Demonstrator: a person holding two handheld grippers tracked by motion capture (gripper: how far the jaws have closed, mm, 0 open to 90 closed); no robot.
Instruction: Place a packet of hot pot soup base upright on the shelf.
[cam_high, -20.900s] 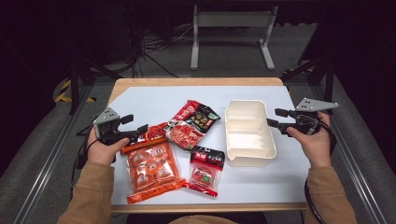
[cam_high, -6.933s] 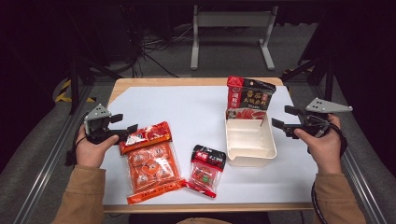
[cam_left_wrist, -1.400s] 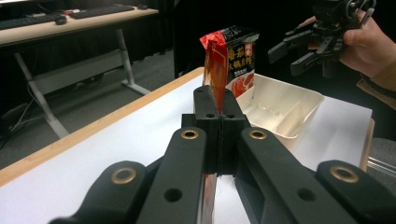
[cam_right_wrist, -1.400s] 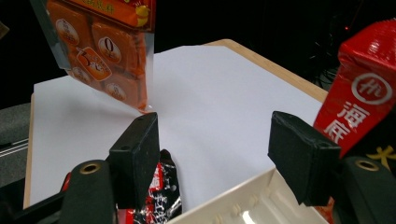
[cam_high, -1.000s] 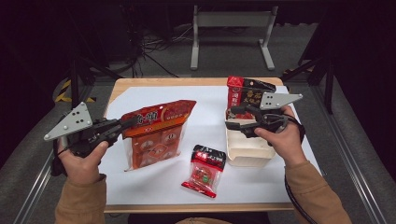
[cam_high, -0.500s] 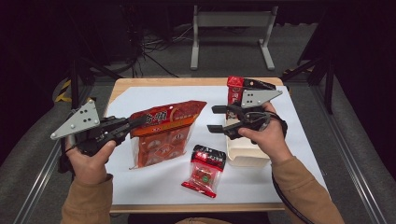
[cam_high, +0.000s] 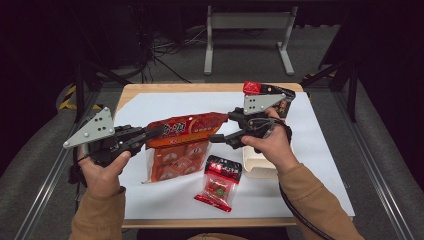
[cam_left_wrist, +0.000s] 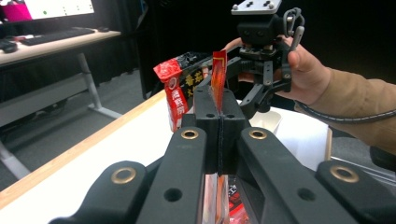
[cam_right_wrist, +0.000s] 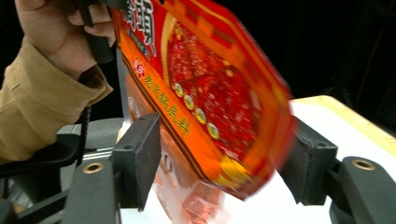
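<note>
Pinching glossy orange pouch (cam_high: 182, 137) flat, left tool (cam_high: 150, 134) clamped, right tool (cam_high: 224, 127) agape, closing around its far corner

Right gripper (cam_high: 216, 128) moved left from tray (cam_high: 257, 162) to lifted orange pouch (cam_high: 187, 131); jaws closing, pouch corner between them.

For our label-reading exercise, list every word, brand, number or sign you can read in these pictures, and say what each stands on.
Large red packet: white and yellow Chinese characters, blurred; nothing can be quoted with certainty.
Upright red packet: white Chinese characters down its front, too small to read.
Black packet: yellow Chinese characters, partly hidden, unreadable.
Small packet: print too small.
Monitor: screen content too small.
</note>
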